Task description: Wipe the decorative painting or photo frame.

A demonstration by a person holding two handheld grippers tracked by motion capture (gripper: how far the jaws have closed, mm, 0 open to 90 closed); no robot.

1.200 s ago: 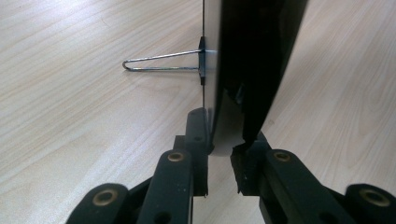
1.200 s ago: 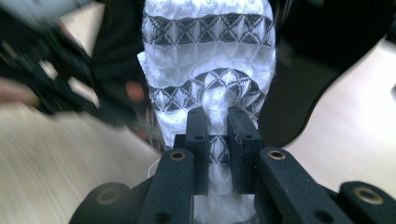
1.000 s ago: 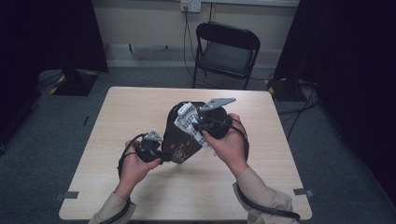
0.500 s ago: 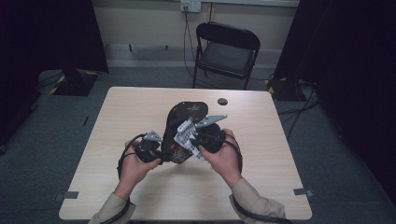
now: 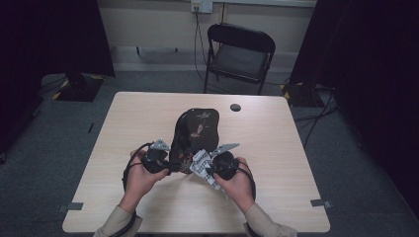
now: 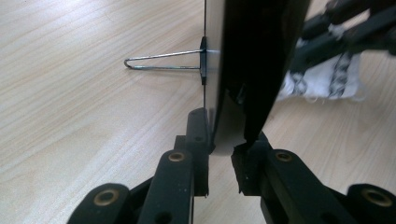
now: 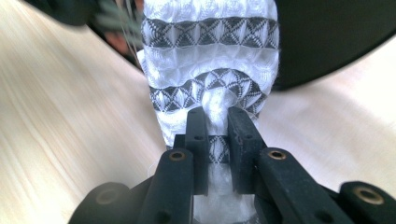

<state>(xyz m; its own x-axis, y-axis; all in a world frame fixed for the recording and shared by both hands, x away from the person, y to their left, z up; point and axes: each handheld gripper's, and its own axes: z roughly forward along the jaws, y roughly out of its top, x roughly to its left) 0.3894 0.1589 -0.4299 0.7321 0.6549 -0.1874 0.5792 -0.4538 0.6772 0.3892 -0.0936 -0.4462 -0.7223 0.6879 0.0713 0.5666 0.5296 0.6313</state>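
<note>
The tray (image 5: 195, 132) is glossy black with small pale butterfly and flower motifs. The cloth (image 7: 210, 60) is white, crossed by dark grey bands of triangle and diamond weave. Both tools, left (image 6: 219, 154) and right (image 7: 218, 135), are black with brass-coloured rivets. The counter (image 5: 276, 148) is pale wood grain. The far chair (image 5: 239, 54) is black.
</note>
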